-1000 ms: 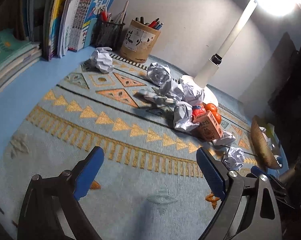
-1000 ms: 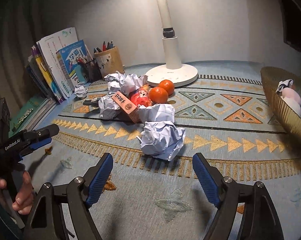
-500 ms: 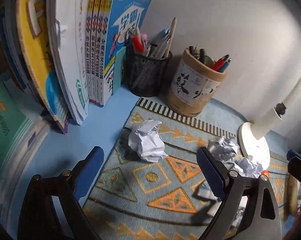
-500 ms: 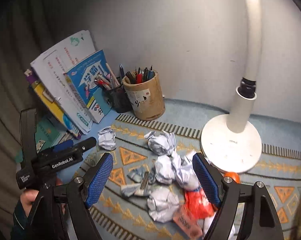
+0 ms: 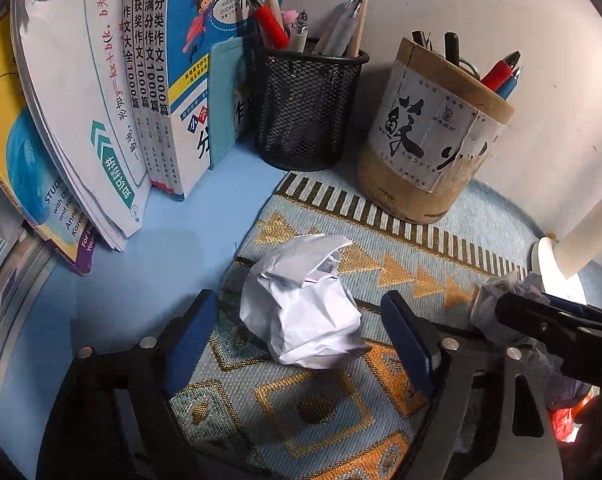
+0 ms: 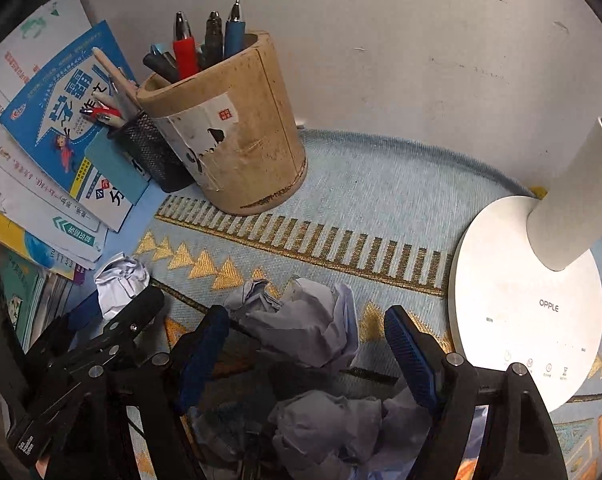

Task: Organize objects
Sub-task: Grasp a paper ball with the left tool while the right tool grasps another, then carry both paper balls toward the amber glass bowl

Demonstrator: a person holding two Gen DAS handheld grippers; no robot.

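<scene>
Counting: paper balls (image 6: pixel 309 320) 4 | pen holders (image 6: pixel 237 140) 2 | lamp (image 6: pixel 525 304) 1

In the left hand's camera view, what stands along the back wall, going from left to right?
Leaning books → black mesh pen holder → bamboo pen cup → white desk lamp's stem at the right edge.

The right gripper (image 6: pixel 305 348) points down at a crumpled paper ball (image 6: pixel 305 320) lying between its closing jaws, the pads not touching it. More crumpled paper (image 6: pixel 325 424) lies nearer. The left gripper (image 6: pixel 101 316) reaches another paper wad (image 6: pixel 121 280). A bamboo pen pot (image 6: pixel 229 136) and lamp base (image 6: pixel 529 312) stand on the patterned mat (image 6: pixel 381 200).
</scene>
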